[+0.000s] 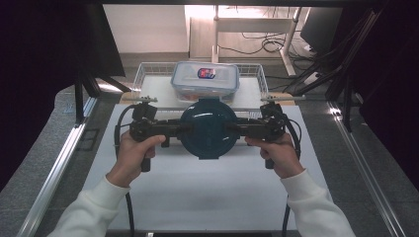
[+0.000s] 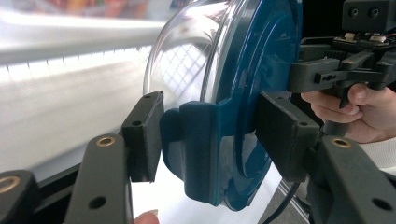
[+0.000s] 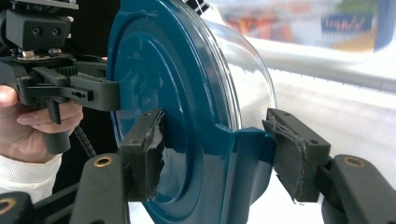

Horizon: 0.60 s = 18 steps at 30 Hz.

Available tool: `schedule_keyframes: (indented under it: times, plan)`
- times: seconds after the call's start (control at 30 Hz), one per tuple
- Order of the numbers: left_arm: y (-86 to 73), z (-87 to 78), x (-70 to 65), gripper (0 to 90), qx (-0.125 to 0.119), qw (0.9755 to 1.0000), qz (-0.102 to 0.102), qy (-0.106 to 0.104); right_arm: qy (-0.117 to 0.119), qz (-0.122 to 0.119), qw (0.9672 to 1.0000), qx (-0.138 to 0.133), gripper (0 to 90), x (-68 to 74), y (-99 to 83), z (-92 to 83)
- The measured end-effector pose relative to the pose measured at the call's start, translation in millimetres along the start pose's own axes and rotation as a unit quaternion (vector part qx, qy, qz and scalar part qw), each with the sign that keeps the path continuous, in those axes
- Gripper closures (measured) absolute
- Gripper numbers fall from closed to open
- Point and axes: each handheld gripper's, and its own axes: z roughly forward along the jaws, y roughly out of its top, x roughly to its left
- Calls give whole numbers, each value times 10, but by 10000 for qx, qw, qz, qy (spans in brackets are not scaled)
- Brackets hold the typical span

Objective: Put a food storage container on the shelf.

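Both white-sleeved hands hold grippers: left gripper (image 1: pixel 170 129) and right gripper (image 1: pixel 242 129) clamp the round blue-lidded glass container (image 1: pixel 208 128) by its latch tabs, above the white table (image 1: pixel 207 197). Behind, a rectangular clear lidded box (image 1: pixel 205 80) bears an unreadable label. Gripper views reveal its glass bowl.

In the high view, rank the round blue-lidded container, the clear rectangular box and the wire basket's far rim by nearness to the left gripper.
1. Round blue-lidded container: clamped at its left side tab by the left gripper.
2. Clear rectangular box: just beyond the container, in the basket.
3. Wire basket's far rim: farthest back, behind the box.
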Motion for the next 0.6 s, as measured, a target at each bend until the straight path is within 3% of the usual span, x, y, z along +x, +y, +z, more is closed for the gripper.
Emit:
schedule_keyframes:
  times: [0.17, 0.6]
  plan:
    - [165, -38, -16, 436, -54, 9999, 104, -63, -35, -92, 9999, -77, 389, 39, 179, -54]
    - [512, -105, 4, 436, -178, 9996, 84, -207, -121, -247, 9993, -236, 396, 109, 550, -118]
